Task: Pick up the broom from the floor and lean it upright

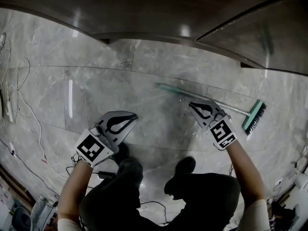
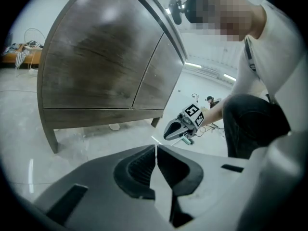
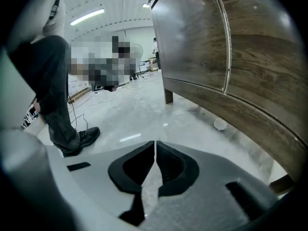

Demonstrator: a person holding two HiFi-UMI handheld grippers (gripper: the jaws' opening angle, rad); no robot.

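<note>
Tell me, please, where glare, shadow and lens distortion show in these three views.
Head view: a glare streak on the floor, a shadow darkening it by the broom. Left gripper view: fisheye bows the cabinet, corners dark. Right gripper view: same bowing, a floor glint.

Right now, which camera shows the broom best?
The head view: the broom lies along the floor, handle to brush, almost all visible. The left gripper view catches only a small teal bit by the right gripper; the right gripper view shows none.
</note>
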